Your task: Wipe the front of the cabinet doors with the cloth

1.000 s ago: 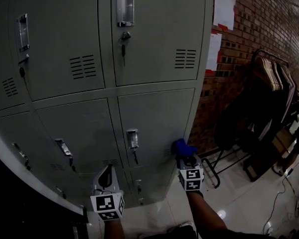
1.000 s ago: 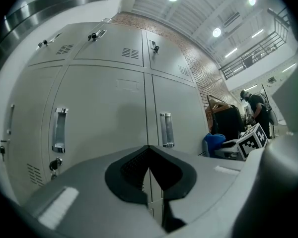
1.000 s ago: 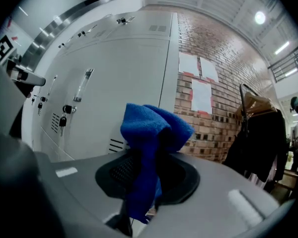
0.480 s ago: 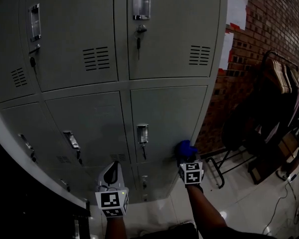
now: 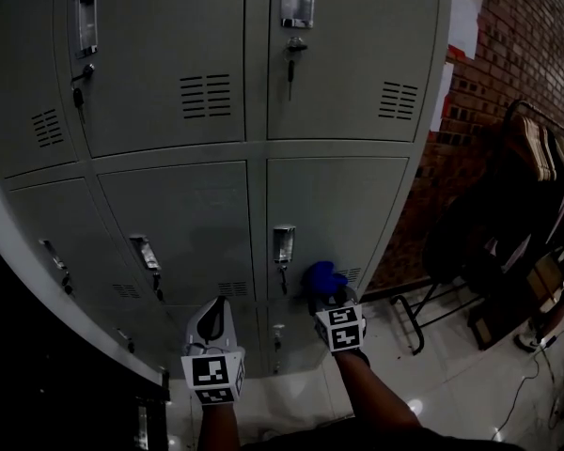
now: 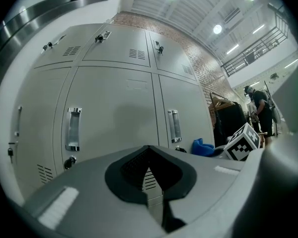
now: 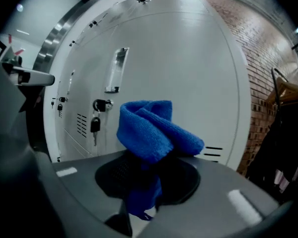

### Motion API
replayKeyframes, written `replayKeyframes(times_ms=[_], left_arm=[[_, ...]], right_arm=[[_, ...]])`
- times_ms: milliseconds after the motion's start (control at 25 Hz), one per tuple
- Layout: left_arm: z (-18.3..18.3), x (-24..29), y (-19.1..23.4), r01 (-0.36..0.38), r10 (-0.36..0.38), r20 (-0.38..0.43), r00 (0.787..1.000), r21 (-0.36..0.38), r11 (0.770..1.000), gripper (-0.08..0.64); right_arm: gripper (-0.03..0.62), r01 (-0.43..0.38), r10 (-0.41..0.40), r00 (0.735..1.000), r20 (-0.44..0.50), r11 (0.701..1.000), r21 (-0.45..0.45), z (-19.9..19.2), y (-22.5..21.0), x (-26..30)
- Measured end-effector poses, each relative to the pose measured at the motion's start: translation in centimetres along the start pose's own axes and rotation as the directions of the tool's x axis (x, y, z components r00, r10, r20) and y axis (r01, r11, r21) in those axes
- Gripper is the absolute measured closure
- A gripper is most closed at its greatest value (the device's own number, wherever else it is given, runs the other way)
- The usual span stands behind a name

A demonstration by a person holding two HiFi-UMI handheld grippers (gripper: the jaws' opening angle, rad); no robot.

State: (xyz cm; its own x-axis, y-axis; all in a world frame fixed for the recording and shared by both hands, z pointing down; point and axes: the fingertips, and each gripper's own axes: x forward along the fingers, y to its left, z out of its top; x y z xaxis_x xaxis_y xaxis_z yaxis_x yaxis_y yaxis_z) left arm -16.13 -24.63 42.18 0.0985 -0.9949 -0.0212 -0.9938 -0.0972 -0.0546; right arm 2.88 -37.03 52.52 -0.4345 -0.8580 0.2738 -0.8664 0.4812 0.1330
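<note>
Right tool [image 5: 328,295] clamped on blue cloth [image 5: 322,276], presented to lower cabinet door [image 5: 334,205] for wiping; left tool [image 5: 211,310] closed, empty, held aside.

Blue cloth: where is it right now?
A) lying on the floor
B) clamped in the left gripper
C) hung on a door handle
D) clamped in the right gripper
D: the right gripper view shows the blue cloth clamped in the right gripper, bunched up in front of the cabinet door; the left gripper is shut on nothing.
</note>
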Motion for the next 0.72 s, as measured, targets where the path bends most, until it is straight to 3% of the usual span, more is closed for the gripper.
replayKeyframes(times_ms=[280, 720], left_arm=[[-0.4, -0.1, 0.0, 0.009, -0.009, -0.012, 1.0, -0.004, 1.0, 0.545], [-0.6, -0.6, -0.1, 0.015, -0.015, -0.022, 1.0, -0.013, 1.0, 0.545]], right_arm=[[0.497, -0.115, 0.116, 0.993, 0.027, 0.992, -0.049, 2.1, 6.4, 1.2], [0.499, -0.182, 0.184, 0.982, 0.041, 0.982, -0.04, 2.5, 9.2, 1.7]])
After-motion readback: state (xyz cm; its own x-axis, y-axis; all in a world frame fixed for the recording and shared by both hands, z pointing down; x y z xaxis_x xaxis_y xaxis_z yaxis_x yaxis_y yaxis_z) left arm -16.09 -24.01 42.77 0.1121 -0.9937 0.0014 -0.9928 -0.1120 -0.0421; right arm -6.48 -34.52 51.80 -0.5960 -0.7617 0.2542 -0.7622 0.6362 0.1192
